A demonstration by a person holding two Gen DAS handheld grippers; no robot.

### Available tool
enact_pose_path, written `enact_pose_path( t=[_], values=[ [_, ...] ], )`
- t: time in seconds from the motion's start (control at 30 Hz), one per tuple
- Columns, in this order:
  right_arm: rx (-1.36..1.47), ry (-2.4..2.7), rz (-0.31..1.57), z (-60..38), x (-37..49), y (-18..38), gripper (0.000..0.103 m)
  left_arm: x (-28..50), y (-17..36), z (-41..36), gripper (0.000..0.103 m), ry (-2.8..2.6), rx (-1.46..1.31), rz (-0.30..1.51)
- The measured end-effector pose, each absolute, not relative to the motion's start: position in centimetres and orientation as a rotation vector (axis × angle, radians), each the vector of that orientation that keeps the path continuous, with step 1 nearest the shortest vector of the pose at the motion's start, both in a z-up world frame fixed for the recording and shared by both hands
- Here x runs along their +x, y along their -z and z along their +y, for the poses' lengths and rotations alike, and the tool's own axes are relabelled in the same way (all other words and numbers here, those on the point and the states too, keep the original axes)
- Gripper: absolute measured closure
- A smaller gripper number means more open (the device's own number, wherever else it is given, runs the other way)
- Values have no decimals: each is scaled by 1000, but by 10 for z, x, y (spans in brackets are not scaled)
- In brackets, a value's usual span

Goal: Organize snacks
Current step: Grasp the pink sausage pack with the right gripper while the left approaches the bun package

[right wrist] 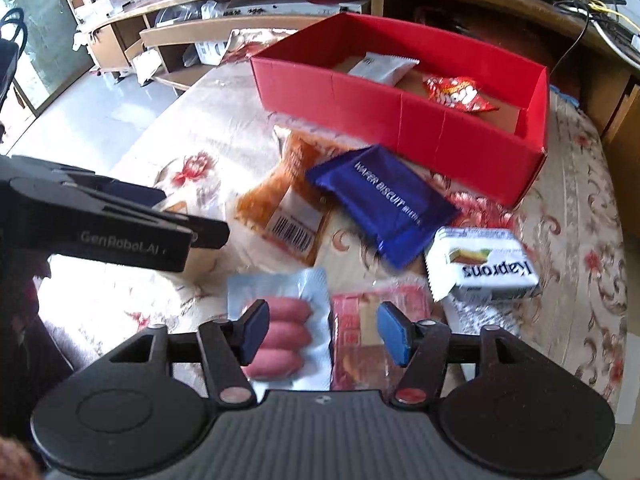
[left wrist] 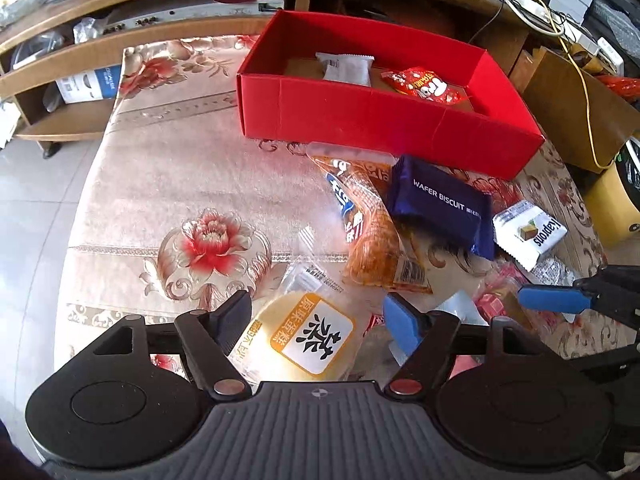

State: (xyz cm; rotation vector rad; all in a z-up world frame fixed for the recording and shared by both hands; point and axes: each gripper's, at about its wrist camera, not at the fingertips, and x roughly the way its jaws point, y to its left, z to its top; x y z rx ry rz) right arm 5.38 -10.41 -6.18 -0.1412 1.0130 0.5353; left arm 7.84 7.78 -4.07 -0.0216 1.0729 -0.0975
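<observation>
Both tongs stand spread. Left gripper [left wrist: 316,316] straddles a round yellow cake pack [left wrist: 306,336] without pressing it; right gripper [right wrist: 326,330] straddles a glossy sausage pack [right wrist: 286,328], its links lying crosswise. Beyond lie a crinkled orange bag [left wrist: 372,232], long axis running away, and a flat blue wafer pack [right wrist: 384,208]. Farther stands the red cardboard box [left wrist: 360,120], open-topped, bare floral cloth [left wrist: 160,184] to its left.

The left tongs [left wrist: 318,320] pointed steeply downward at the lower middle of their own view, jaws apart and gripping nothing. The right tongs [right wrist: 322,334] angled downward likewise, jaws parted and clamping nothing.
</observation>
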Motion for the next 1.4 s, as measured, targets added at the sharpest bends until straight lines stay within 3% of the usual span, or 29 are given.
enact_pose_path(
  t=[1.07,1.4],
  values=[
    [-170,-540,1019,-106,34,63,43,72,50,85,19,155,23,1108],
    [-199,-557,1020,-97,36,66,37,74,52,85,18,172,-12,1125]
  ],
)
